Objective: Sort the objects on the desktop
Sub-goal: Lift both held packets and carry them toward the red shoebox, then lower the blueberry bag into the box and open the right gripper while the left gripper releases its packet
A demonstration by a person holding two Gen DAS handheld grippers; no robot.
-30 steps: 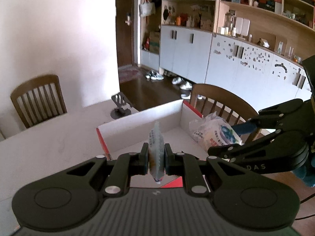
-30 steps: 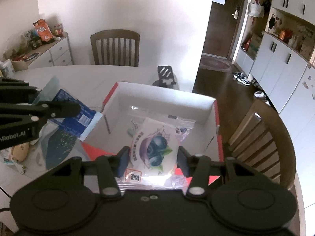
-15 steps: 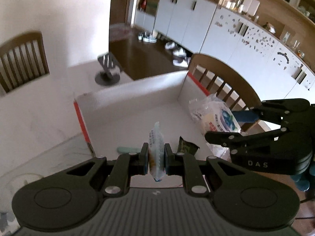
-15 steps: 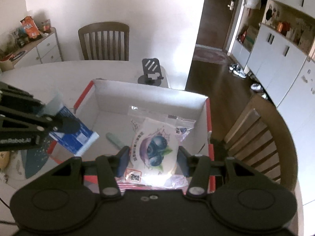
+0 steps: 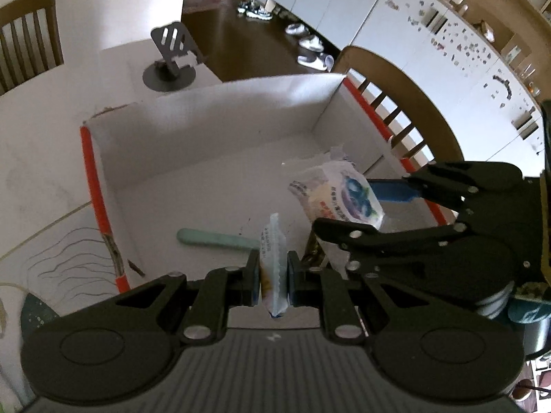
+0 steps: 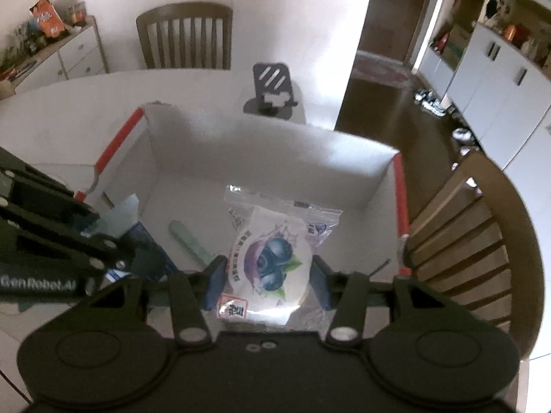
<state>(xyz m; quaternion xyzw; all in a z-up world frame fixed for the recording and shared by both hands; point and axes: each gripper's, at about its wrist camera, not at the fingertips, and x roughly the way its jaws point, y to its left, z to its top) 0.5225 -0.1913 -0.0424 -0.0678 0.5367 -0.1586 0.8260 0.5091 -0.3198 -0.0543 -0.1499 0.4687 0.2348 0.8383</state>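
The open white cardboard box with red edges (image 6: 272, 144) looks matt and papery, its torn corner rough, while the blueberry-printed clear plastic snack bag (image 6: 272, 258) shines glossy and crinkled, the black plastic fingers (image 6: 215, 280) look matt, and the slatted brown wooden chair (image 6: 461, 234) looks smoothly varnished.

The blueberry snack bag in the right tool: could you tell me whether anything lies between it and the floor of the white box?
Nothing visible does. The blueberry snack bag hangs in the right tool over bare box floor; the pale green stick lies off to its left, nearer the left tool.
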